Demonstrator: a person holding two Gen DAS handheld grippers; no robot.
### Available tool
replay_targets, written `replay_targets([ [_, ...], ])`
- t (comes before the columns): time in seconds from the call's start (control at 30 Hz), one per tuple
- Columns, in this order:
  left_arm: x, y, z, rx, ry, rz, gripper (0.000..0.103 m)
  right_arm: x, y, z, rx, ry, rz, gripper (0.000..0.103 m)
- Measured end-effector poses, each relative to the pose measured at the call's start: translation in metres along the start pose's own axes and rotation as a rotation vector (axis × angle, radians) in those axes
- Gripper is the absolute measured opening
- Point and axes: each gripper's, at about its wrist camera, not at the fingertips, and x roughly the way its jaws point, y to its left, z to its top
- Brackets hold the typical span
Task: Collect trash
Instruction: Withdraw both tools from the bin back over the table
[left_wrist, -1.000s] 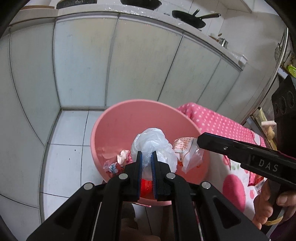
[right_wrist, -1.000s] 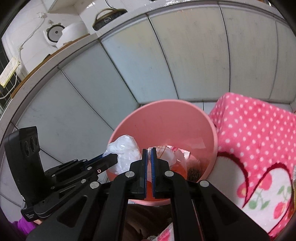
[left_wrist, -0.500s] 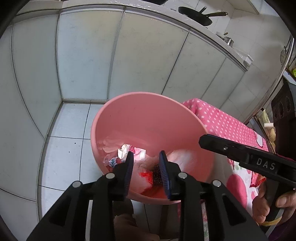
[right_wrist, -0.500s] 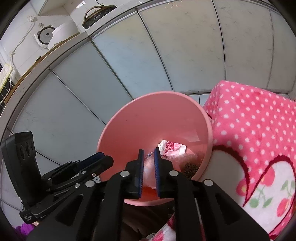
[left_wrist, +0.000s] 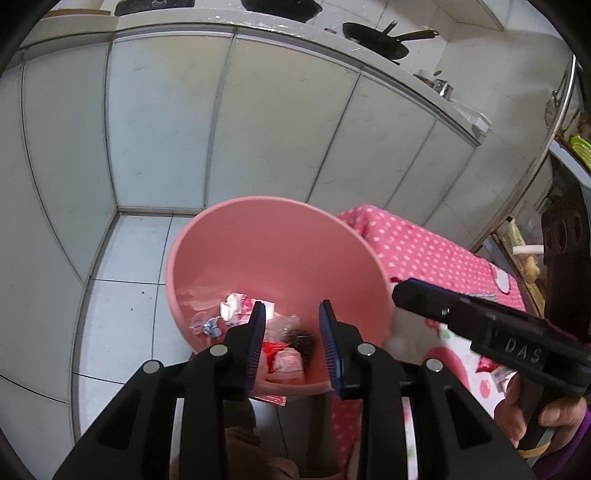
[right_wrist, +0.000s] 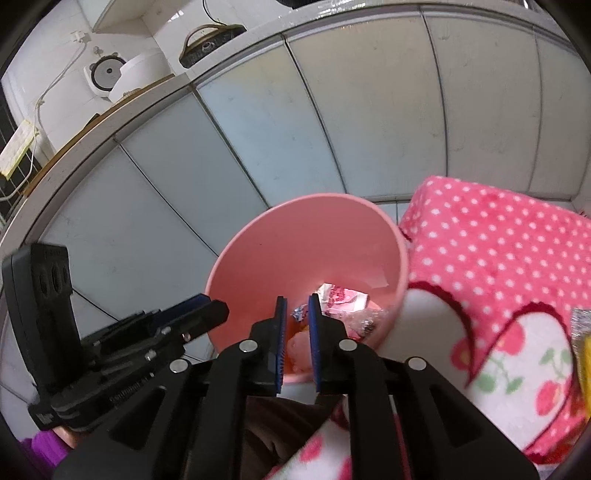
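Looking down past our left claw (left_wrist: 291, 325), we see the pink bin (left_wrist: 229, 236) right below and ahead. Its jaws are opening and hold nothing. The trash (left_wrist: 236, 308), wrappers and crumpled plastic, lies at the bottom of the bin, under the tips. Our right claw (right_wrist: 295, 314) hangs over the same bin with only a narrow gap between its jaws, and it holds nothing too. More trash, a shiny wrapper (right_wrist: 581, 325), lies on the pink dotted cloth (right_wrist: 491, 236), off to the right of that claw. We think the right claw is nearer to it.
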Motion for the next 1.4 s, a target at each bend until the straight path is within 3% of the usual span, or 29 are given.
replay_targets([
  [0.4, -0.016, -0.065, -0.015, 0.105, 0.007, -0.132, 0.03, -0.09, -0.025, -0.052, -0.018, -0.067, -0.146, 0.012],
  [0.53, -0.018, -0.093, -0.023, 0.154, 0.022, -0.175, 0.031, -0.117, -0.048, -0.078, 0.034, -0.072, -0.204, 0.012],
  [0.63, -0.016, -0.112, -0.029, 0.184, 0.047, -0.188, 0.038, -0.132, -0.07, -0.096, 0.09, -0.066, -0.228, 0.012],
  [1.0, -0.006, -0.165, -0.037, 0.272, 0.08, -0.195, 0.038, -0.184, -0.164, -0.147, 0.297, -0.122, -0.382, 0.012],
  [1.1, 0.004, -0.178, -0.038, 0.268, 0.106, -0.202, 0.038, -0.186, -0.181, -0.153, 0.334, -0.114, -0.38, 0.012],
  [1.13, 0.007, -0.181, -0.037, 0.265, 0.113, -0.205, 0.038, -0.184, -0.186, -0.153, 0.341, -0.11, -0.375, 0.014],
  [1.2, 0.014, -0.19, -0.037, 0.256, 0.129, -0.213, 0.039, -0.18, -0.191, -0.152, 0.337, -0.104, -0.366, 0.032],
  [1.4, 0.026, -0.21, -0.036, 0.273, 0.147, -0.208, 0.042, -0.168, -0.209, -0.148, 0.354, -0.083, -0.33, 0.036],
])
